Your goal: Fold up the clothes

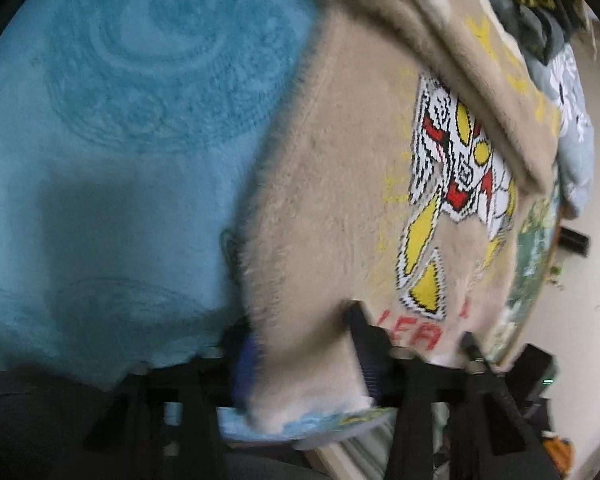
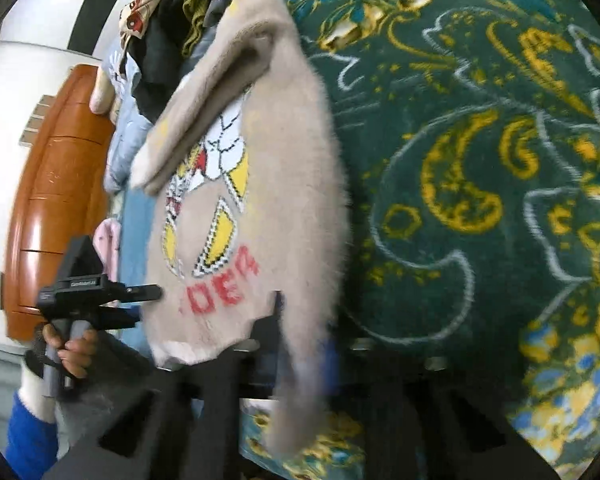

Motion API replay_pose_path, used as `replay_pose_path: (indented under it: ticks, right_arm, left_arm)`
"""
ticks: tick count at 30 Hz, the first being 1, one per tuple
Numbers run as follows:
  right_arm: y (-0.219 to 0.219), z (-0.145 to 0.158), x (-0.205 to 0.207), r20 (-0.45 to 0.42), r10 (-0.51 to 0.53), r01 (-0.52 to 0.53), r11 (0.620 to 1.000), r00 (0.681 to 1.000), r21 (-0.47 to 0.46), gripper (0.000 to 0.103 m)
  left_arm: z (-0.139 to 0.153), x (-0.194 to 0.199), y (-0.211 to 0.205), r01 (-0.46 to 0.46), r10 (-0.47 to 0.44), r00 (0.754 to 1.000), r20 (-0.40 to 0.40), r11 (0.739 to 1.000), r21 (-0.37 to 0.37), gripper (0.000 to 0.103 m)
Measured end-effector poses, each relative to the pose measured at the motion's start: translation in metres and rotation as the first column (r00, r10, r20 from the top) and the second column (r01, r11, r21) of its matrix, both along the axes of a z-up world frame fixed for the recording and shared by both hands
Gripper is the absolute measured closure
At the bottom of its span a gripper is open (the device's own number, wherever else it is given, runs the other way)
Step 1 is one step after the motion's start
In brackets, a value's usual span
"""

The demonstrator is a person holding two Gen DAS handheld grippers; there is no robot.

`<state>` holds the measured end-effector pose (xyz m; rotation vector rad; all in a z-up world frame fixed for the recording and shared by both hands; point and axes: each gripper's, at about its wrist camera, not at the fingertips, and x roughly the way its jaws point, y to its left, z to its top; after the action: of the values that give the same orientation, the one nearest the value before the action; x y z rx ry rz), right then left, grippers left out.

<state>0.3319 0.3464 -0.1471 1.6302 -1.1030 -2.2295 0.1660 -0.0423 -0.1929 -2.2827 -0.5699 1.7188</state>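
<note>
Patterned bedspread (image 2: 480, 200) underlies the beige sweater (image 2: 260, 220); left gripper (image 1: 300, 360) and right gripper (image 2: 300, 352) jaws each clamp its hem.

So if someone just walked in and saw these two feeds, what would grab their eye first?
The fuzzy beige sweater with its bright red, yellow and white knitted figure, stretched down the middle of both views and pinched at its near hem by the left gripper and right gripper. Next, the teal blanket to its left and the green and gold patterned cover to its right.
</note>
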Motion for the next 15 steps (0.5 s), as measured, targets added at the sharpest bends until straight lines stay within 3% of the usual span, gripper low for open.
replay_pose_path:
  ticks: [2,5,11,15]
  right_arm:
    - [0.008,0.013,0.002,-0.045,-0.041,0.039,0.998,0.998,-0.043,0.092]
    - [0.017,0.045,0.001,-0.138,-0.059,0.046,0.995,0.989,-0.091,0.093]
    - [0.01,0.107,0.004,-0.252,0.056,-0.075,0.995,0.966,-0.064,0.093]
    - [0.004,0.128,0.02,-0.27,0.127,-0.151,0.986,0.954,-0.07,0.094]
  left_arm:
    - [0.014,0.001,0.002,0.007,-0.006,0.998,-0.064,1.0,0.016,0.09]
    - [0.038,0.003,0.003,-0.009,0.02,0.99,-0.14,0.997,0.081,0.092]
    - [0.1,0.031,-0.008,0.025,0.031,0.96,-0.279,0.98,0.197,0.093]
    - [0.12,0.04,-0.022,0.018,0.057,0.96,-0.273,0.964,0.266,0.093]
